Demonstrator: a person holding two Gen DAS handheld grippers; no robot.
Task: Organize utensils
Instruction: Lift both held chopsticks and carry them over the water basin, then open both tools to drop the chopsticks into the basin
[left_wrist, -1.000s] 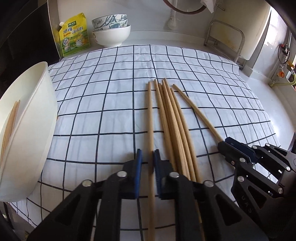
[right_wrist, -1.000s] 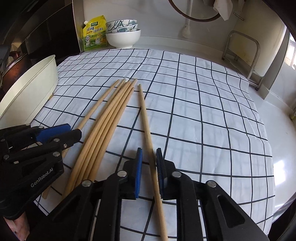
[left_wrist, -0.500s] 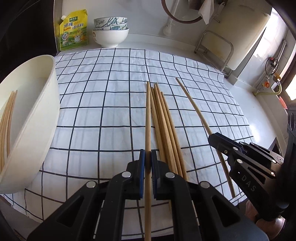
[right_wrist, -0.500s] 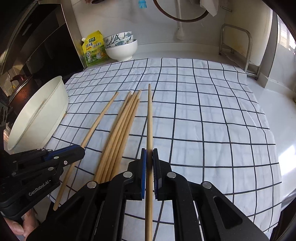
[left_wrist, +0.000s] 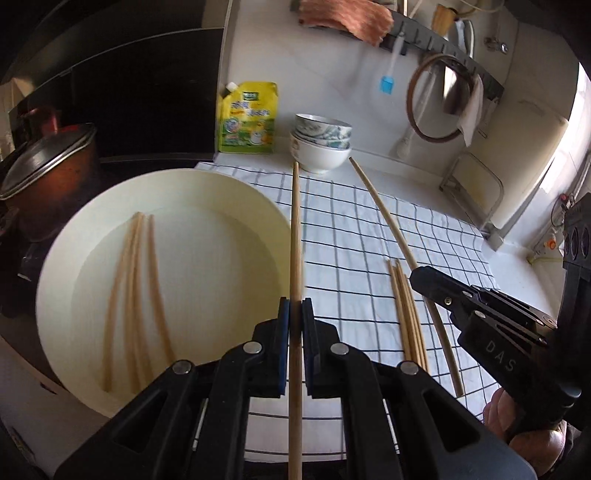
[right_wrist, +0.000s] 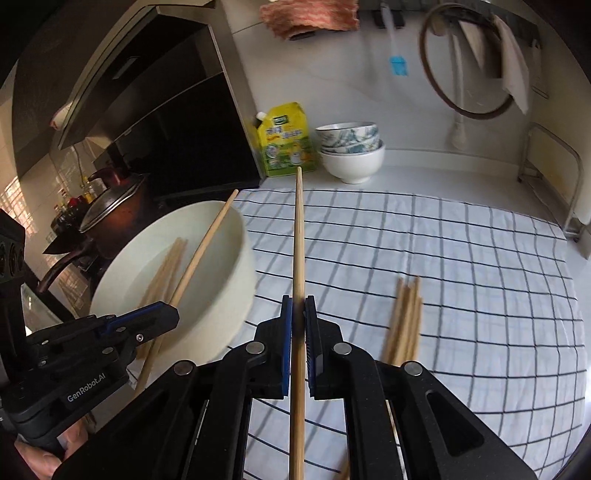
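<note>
In the left wrist view my left gripper (left_wrist: 295, 314) is shut on one wooden chopstick (left_wrist: 295, 229), held in the air beside the right rim of a large cream bowl (left_wrist: 258, 195). Several chopsticks (left_wrist: 133, 288) lie inside the bowl. My right gripper (left_wrist: 417, 275) is at the right, shut on a second chopstick (left_wrist: 380, 206). In the right wrist view the right gripper (right_wrist: 298, 314) clamps its chopstick (right_wrist: 298, 229) above the cloth. The left gripper (right_wrist: 166, 314) holds its stick (right_wrist: 207, 240) over the bowl (right_wrist: 236, 280). Several loose chopsticks (right_wrist: 406, 317) lie on the cloth.
A checked cloth (left_wrist: 369, 236) covers the counter. At the back stand a yellow pouch (left_wrist: 249, 118) and stacked bowls (left_wrist: 321, 147). A lidded pot (left_wrist: 48, 166) sits left of the cream bowl. A metal rack (left_wrist: 472, 177) stands at the back right. A hand (left_wrist: 524, 432) holds the right gripper.
Both grippers closed on a chopstick each, then rose off the cloth and swung left towards the cream bowl, carrying the sticks. The other chopsticks stayed on the cloth.
</note>
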